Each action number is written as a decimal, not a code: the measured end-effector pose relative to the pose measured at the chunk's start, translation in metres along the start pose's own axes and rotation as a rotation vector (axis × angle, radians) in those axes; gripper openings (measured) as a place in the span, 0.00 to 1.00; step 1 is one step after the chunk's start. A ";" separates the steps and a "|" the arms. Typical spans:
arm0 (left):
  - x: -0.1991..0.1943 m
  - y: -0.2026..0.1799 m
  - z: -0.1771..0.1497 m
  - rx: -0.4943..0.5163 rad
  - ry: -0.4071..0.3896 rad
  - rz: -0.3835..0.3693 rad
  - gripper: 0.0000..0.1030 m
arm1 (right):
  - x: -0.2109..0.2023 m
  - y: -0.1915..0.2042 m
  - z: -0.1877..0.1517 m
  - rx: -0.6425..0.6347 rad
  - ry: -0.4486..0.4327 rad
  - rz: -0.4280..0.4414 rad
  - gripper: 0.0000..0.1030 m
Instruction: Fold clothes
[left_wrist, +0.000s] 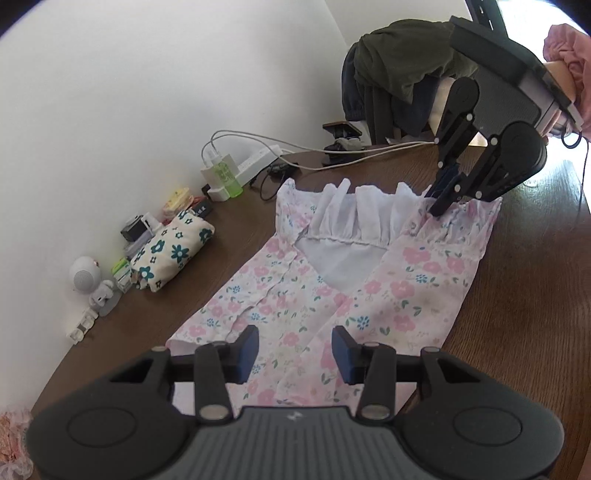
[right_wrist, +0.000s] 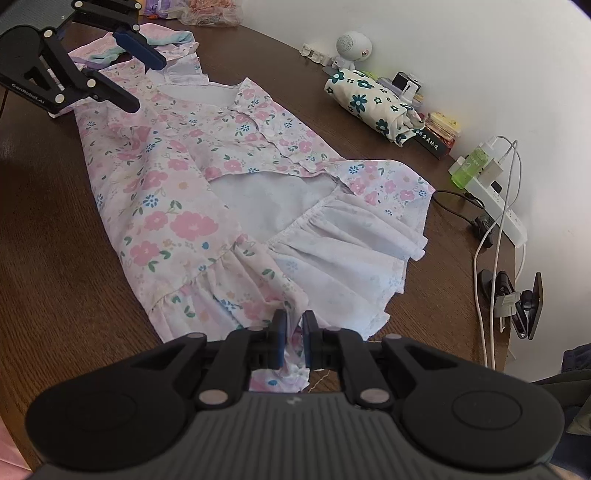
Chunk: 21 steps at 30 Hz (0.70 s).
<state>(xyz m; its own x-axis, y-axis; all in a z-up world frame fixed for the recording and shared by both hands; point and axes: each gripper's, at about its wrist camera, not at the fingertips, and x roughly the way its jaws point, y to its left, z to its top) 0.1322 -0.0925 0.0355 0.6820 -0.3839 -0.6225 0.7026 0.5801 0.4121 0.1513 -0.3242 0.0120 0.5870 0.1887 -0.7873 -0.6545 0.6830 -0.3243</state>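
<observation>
A pink floral dress (left_wrist: 303, 295) lies lengthwise on the brown table (left_wrist: 517, 295), both side edges folded inward so the white inside (left_wrist: 343, 262) shows. It fills the right wrist view too (right_wrist: 166, 206). My left gripper (left_wrist: 294, 353) is open, hovering just above the dress's near end; it also shows in the right wrist view (right_wrist: 146, 79), open. My right gripper (right_wrist: 293, 341) is shut on the ruffled hem of the dress (right_wrist: 258, 295); in the left wrist view the right gripper (left_wrist: 441, 201) pinches the far ruffle.
Along the wall stand a floral pouch (left_wrist: 173, 254), a white speaker figure (left_wrist: 85, 277), a green bottle (left_wrist: 229, 177), a power strip with cables (left_wrist: 258, 158) and small boxes. Dark clothes (left_wrist: 399, 74) hang on a chair beyond the table. A phone clamp (right_wrist: 517, 302) lies near the edge.
</observation>
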 end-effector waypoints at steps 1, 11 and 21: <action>0.002 -0.005 0.002 0.005 -0.009 -0.020 0.37 | 0.000 0.000 0.001 0.005 -0.001 -0.005 0.08; 0.039 -0.022 -0.016 -0.051 0.086 -0.108 0.09 | -0.013 -0.012 -0.006 0.170 -0.078 -0.025 0.36; 0.042 -0.013 -0.024 -0.132 0.099 -0.091 0.13 | -0.030 -0.005 0.004 0.375 -0.249 0.101 0.40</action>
<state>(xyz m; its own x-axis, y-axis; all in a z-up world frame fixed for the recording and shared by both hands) 0.1474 -0.0987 -0.0122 0.5889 -0.3700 -0.7185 0.7233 0.6380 0.2642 0.1390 -0.3304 0.0388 0.6556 0.4003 -0.6403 -0.5241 0.8517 -0.0041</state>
